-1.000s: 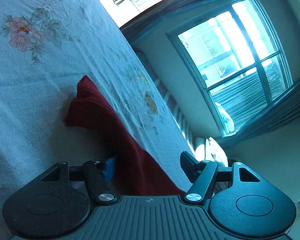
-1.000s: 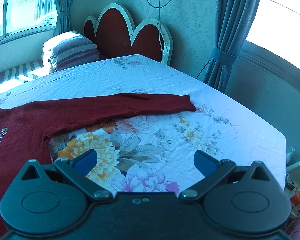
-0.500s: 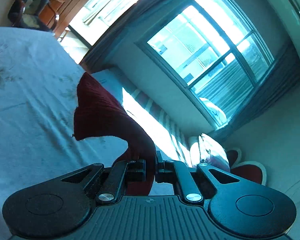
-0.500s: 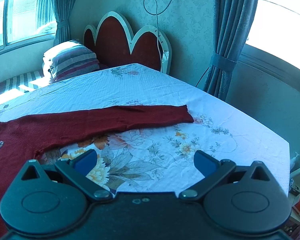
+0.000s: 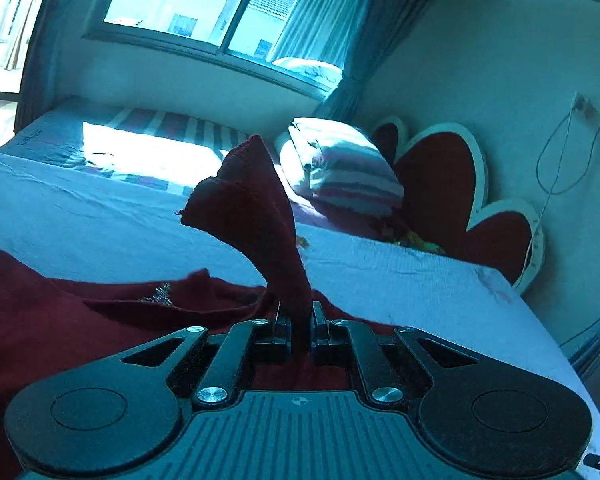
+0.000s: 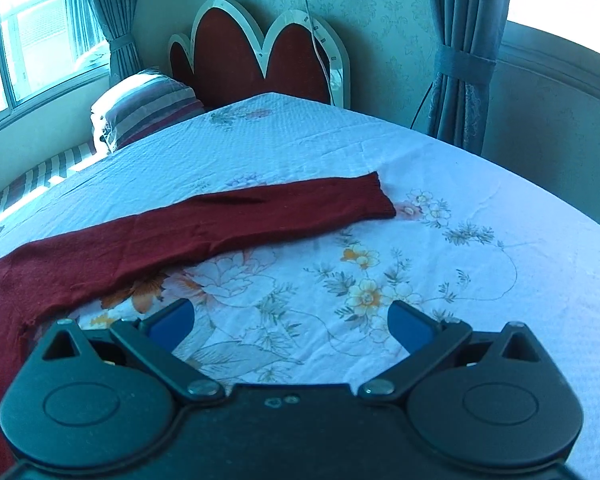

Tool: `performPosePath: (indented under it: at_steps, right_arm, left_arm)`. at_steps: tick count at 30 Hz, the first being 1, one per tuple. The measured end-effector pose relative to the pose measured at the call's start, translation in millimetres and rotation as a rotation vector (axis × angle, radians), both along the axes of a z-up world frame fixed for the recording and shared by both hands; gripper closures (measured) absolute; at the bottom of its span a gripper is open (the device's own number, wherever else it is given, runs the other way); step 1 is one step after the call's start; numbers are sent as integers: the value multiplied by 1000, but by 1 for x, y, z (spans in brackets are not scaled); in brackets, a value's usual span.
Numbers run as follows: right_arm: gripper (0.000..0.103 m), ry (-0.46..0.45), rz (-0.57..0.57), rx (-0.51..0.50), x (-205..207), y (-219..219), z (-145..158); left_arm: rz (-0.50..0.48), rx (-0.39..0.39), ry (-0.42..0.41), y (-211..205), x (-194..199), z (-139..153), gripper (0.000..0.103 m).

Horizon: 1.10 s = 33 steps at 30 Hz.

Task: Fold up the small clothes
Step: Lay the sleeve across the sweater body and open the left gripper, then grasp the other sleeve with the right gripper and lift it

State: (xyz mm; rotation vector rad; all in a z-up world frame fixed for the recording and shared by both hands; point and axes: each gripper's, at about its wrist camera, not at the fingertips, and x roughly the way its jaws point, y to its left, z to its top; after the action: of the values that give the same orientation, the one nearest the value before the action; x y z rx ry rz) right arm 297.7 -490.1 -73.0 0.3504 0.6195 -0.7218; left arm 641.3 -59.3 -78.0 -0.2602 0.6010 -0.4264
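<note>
A dark red knitted sweater (image 5: 60, 320) lies on the bed. My left gripper (image 5: 300, 320) is shut on one sleeve (image 5: 252, 208), which stands up from the jaws with its cuff hanging over above the sweater's body. In the right wrist view the other sleeve (image 6: 260, 216) lies stretched flat across the floral sheet, its cuff to the right. My right gripper (image 6: 292, 324) is open and empty, hovering above the sheet in front of that sleeve.
The bed has a white floral sheet (image 6: 420, 264). A striped pillow (image 6: 148, 104) and a red scalloped headboard (image 6: 256, 52) are at the far end. Windows, curtains (image 6: 460, 60) and a hanging cord surround the bed.
My left gripper closed on the sleeve, lifted it off the sheet and swung toward the headboard side. My right gripper stayed open and drew slightly closer to the flat sleeve.
</note>
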Motion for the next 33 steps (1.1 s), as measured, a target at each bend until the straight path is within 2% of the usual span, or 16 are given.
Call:
performPosePath:
  at_steps: [3, 4, 7, 10, 11, 12, 14, 15, 17, 19, 23, 25, 26, 28, 30, 33]
  right_arm:
    - [0, 10, 2, 21, -8, -19, -9]
    - [0, 14, 4, 25, -10, -24, -10]
    - [0, 21, 1, 24, -21, -38, -13]
    - [0, 29, -3, 21, -31, -53, -15]
    - [0, 32, -8, 22, -34, -56, -16]
    - [0, 34, -13, 25, -37, -60, -16]
    - [0, 39, -26, 31, -41, -65, -19]
    - [0, 43, -30, 35, -42, -66, -20]
    - [0, 45, -36, 38, -41, -66, -21]
    - [0, 41, -35, 41, -38, -63, -19]
    - [2, -10, 30, 53, -18, -42, -7]
    - [27, -66, 91, 77, -2, -25, 4]
    - [32, -96, 130, 96, 10, -14, 10]
    - [33, -152, 207, 160, 37, 8, 18]
    - [35, -211, 293, 242, 67, 32, 21]
    - [44, -240, 421, 374, 118, 71, 14]
  left_arm:
    - [-39, 111, 43, -55, 0, -18, 96]
    - [-50, 156, 56, -62, -6, -36, 96]
    - [-59, 235, 74, -81, -16, -55, 96]
    - [-95, 355, 26, -104, -26, -53, 95]
    - [-117, 404, 1, -108, -36, -54, 81]
    - [-161, 426, -18, -114, -39, -51, 52]
    - [-256, 406, -50, -118, -55, -42, 17]
    - [-273, 389, -99, -116, -70, -36, 13]
    - [-257, 376, -145, -108, -89, -22, 7]
    - [-208, 360, -161, -89, -101, -11, 7]
    - [80, 337, -133, 2, -118, 2, 7]
    - [269, 331, -90, 66, -122, 1, 7]
    - [339, 325, -64, 93, -121, -1, 7]
    - [439, 312, 6, 140, -117, -6, 7]
    - [488, 308, 48, 170, -113, -11, 7]
    - [461, 327, 104, 190, -100, -24, 7]
